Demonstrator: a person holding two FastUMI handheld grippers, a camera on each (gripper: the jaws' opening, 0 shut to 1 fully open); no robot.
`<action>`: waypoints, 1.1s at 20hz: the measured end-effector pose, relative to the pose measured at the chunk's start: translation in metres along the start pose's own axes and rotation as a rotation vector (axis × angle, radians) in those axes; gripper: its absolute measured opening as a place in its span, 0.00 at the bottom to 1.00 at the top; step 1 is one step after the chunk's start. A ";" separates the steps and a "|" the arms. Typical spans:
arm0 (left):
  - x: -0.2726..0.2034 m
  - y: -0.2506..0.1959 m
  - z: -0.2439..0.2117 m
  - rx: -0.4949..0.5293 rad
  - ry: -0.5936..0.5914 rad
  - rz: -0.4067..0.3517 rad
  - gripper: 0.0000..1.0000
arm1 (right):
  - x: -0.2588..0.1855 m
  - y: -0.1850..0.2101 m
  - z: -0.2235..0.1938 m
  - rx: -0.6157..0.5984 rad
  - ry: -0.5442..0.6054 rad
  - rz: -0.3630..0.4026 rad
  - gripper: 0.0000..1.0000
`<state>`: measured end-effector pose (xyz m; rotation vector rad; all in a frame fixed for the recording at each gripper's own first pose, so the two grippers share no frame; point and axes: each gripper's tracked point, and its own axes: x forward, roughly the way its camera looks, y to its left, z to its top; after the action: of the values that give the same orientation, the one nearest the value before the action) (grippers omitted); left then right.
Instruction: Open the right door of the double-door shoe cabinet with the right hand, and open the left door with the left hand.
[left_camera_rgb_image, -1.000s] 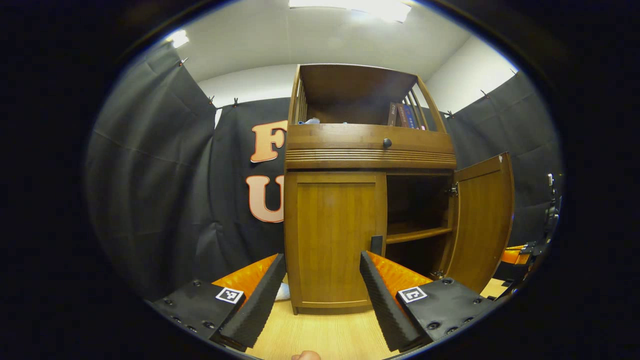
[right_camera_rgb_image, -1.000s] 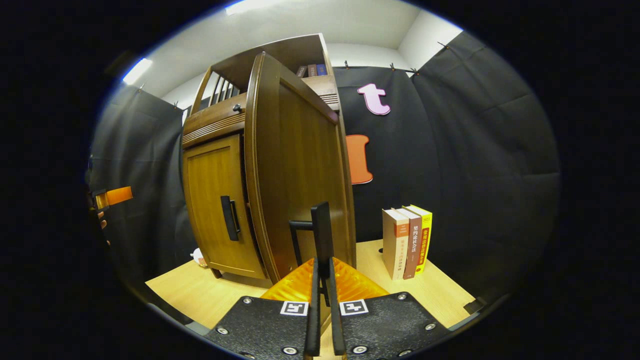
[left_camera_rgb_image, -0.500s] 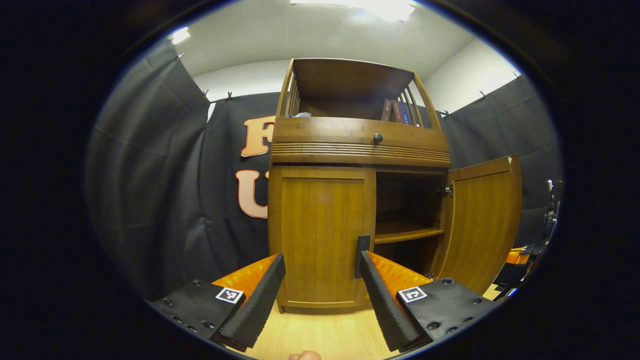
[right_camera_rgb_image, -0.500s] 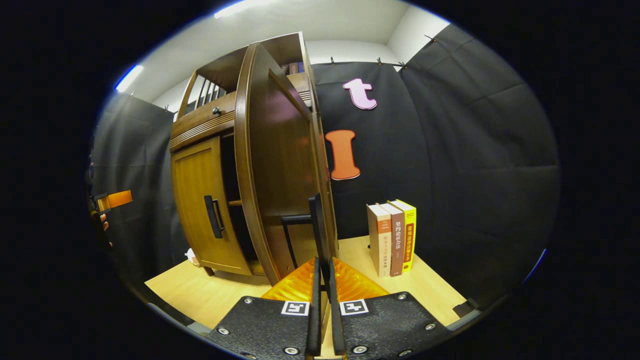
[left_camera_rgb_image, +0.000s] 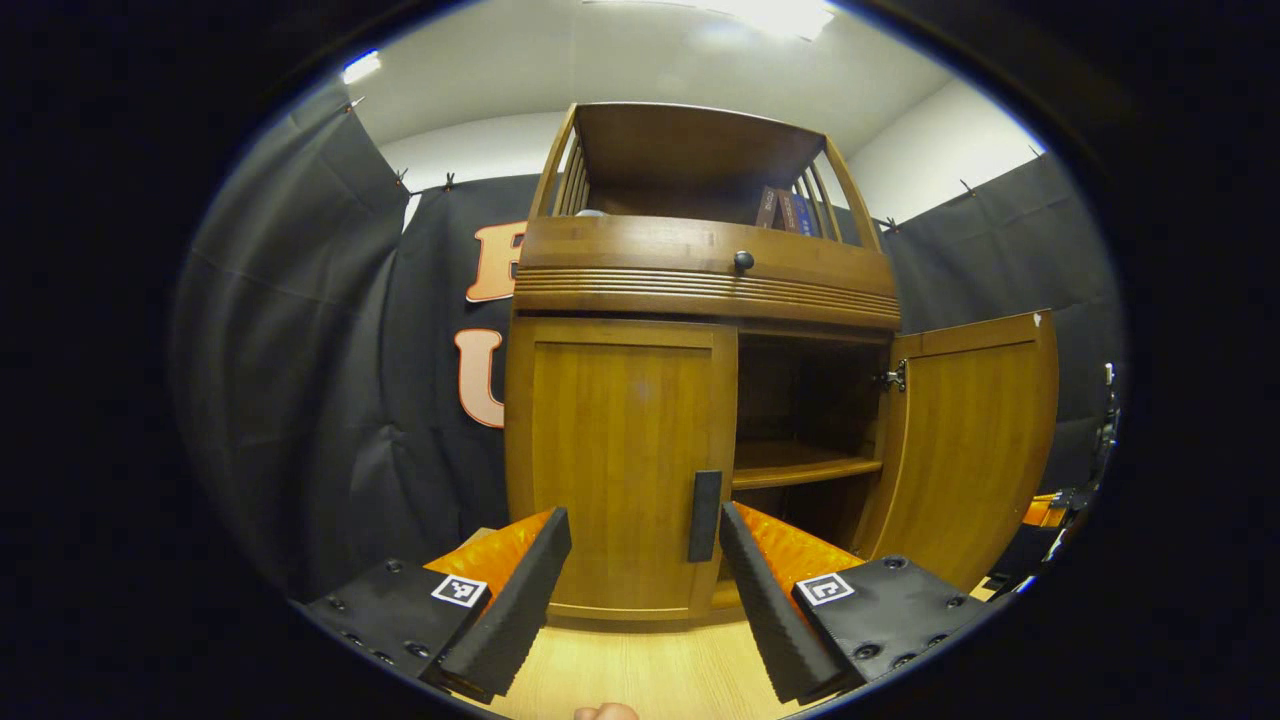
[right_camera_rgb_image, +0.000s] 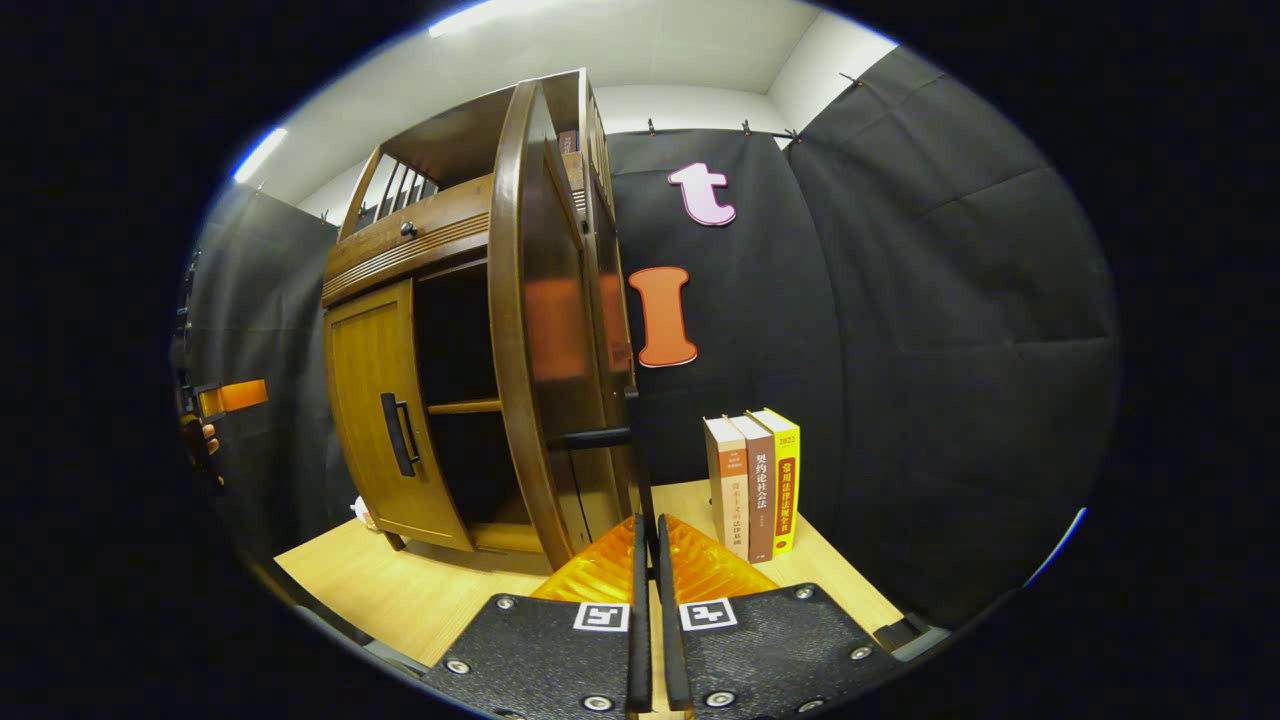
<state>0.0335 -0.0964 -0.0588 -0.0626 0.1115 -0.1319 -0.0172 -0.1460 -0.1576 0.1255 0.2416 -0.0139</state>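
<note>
The wooden shoe cabinet (left_camera_rgb_image: 700, 280) fills the left gripper view. Its left door (left_camera_rgb_image: 615, 460) is closed, with a dark vertical handle (left_camera_rgb_image: 704, 515) at its right edge. My left gripper (left_camera_rgb_image: 640, 560) is open just in front of that door, and the handle stands close to the inside of the right-hand finger (left_camera_rgb_image: 762, 590), untouched. The right door (left_camera_rgb_image: 975, 440) stands swung open. In the right gripper view this door (right_camera_rgb_image: 530, 330) is nearly edge-on, and my right gripper (right_camera_rgb_image: 648, 535) is shut on its handle (right_camera_rgb_image: 600, 437).
Inside the opened half a shelf (left_camera_rgb_image: 800, 465) shows. Three books (right_camera_rgb_image: 752, 485) stand on the wooden table (right_camera_rgb_image: 400, 590) right of the cabinet. A drawer knob (left_camera_rgb_image: 743, 261) sits above the doors. The hand-held left gripper (right_camera_rgb_image: 230, 397) appears far left in the right gripper view.
The right door has swung wider open under the right gripper's pull. The left gripper has come closer to the left door, and the door's handle now sits between its open fingers' line.
</note>
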 end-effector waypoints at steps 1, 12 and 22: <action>0.006 -0.005 -0.004 -0.007 0.007 -0.008 0.97 | -0.004 0.001 0.001 0.018 -0.002 0.014 0.05; 0.091 -0.054 -0.060 0.045 0.075 -0.044 0.98 | -0.036 -0.040 0.032 -0.075 -0.101 -0.150 0.72; 0.167 -0.055 -0.095 0.039 0.092 -0.011 0.98 | -0.048 -0.059 0.047 -0.107 -0.156 -0.242 0.99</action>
<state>0.1798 -0.1785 -0.1670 -0.0183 0.2001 -0.1477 -0.0545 -0.2106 -0.1078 -0.0121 0.1006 -0.2496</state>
